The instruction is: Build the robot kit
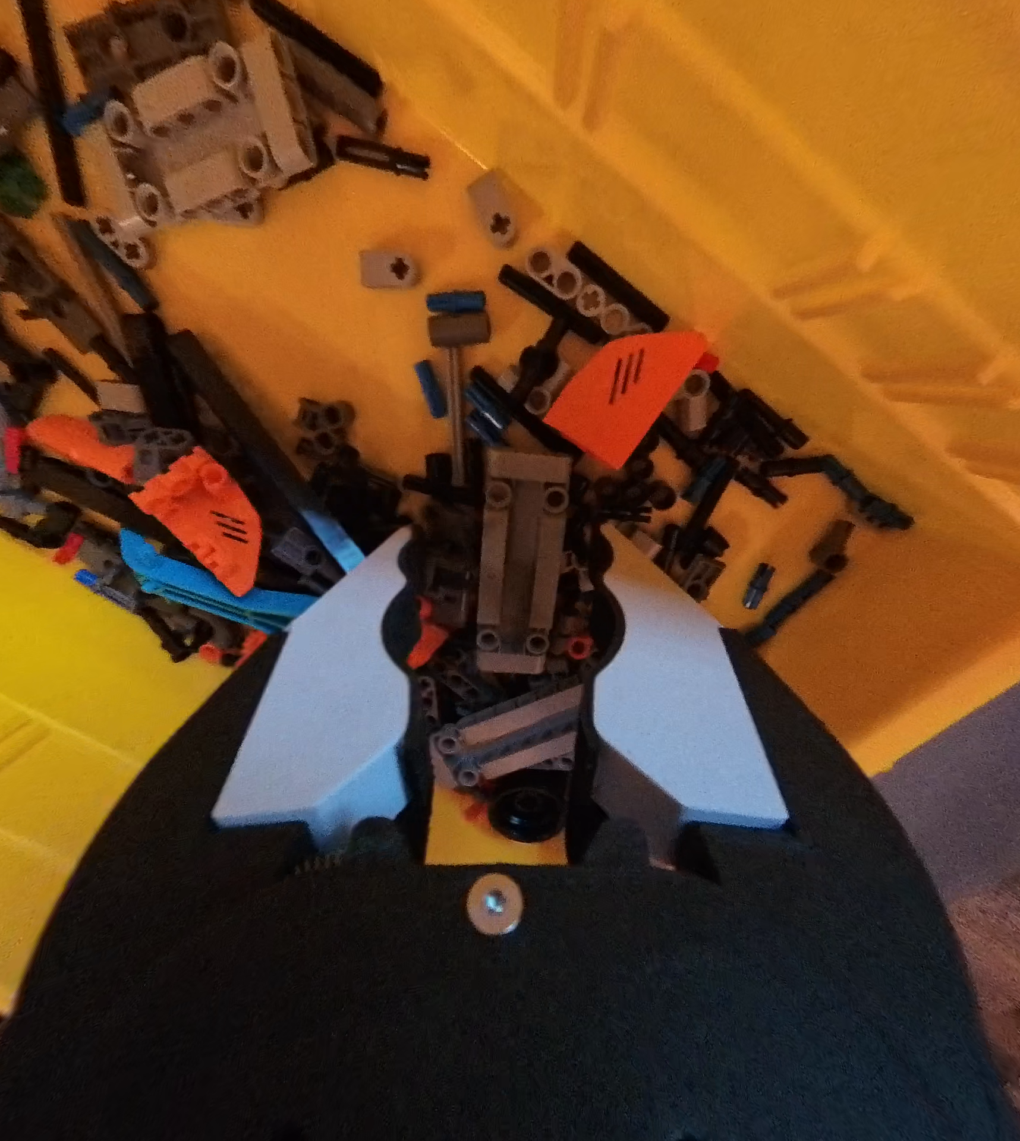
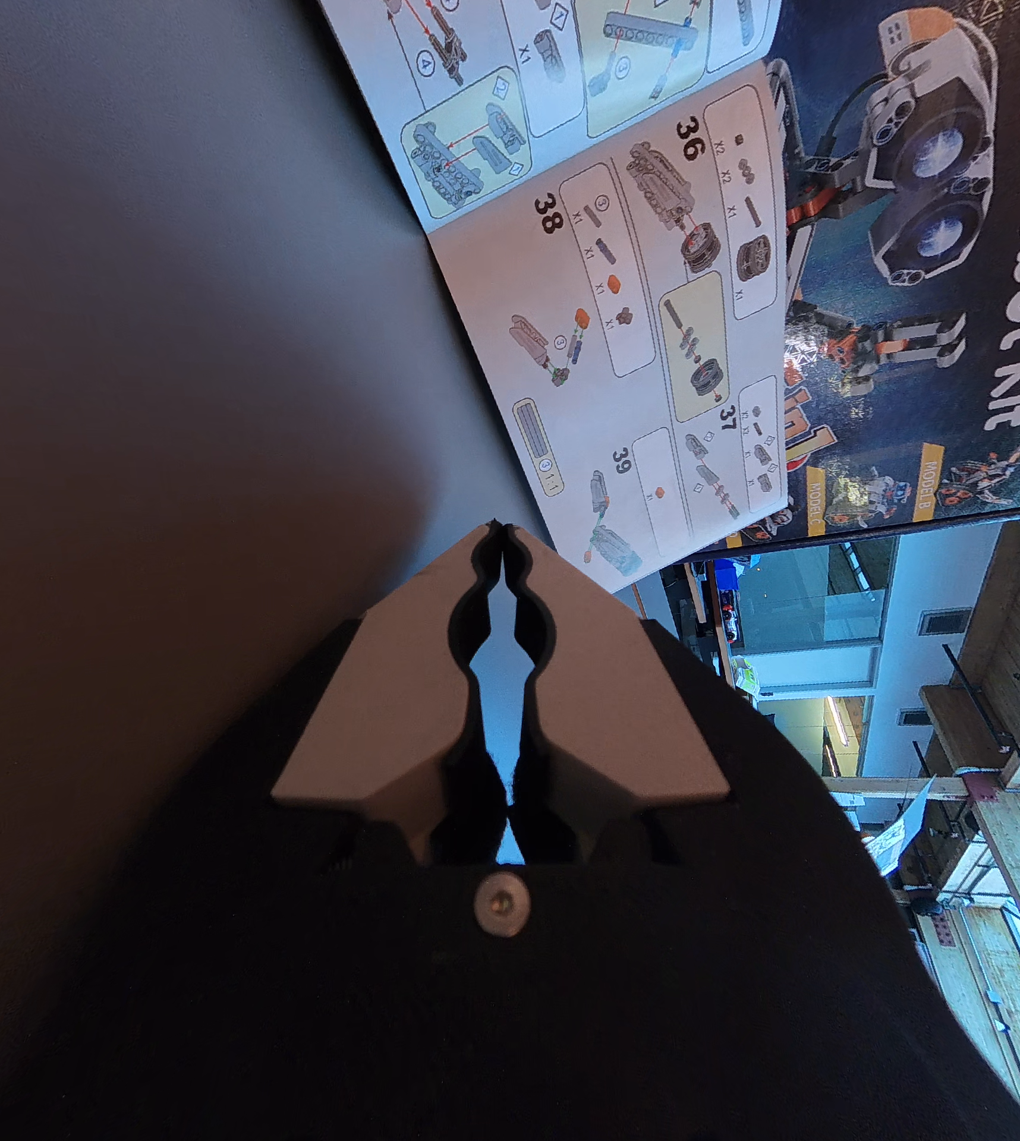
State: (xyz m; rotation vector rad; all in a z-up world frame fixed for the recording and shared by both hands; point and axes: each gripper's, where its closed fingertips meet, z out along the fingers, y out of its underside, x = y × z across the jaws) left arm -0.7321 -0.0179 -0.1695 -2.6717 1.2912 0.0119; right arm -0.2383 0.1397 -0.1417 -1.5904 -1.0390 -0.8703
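My left gripper (image 1: 507, 537) is open and hovers just above a heap of small building-kit parts in a yellow tray (image 1: 742, 154). Between its white fingers (image 1: 334, 697) I see a long grey panel piece (image 1: 523, 555), grey beams (image 1: 514, 735) and a black wheel (image 1: 526, 809); none is gripped. An orange curved panel (image 1: 625, 395) lies just beyond the right fingertip. My right gripper (image 2: 501, 528) is shut and empty, its tips touching, held over a dark grey table (image 2: 155, 309) near an open instruction booklet (image 2: 606, 309).
In the tray lie a second orange panel (image 1: 205, 518), a blue piece (image 1: 186, 574), a grey assembled block (image 1: 199, 117) and many black beams. A brownish floor (image 1: 989, 802) shows past the tray edge. The kit box (image 2: 927, 247) stands behind the booklet.
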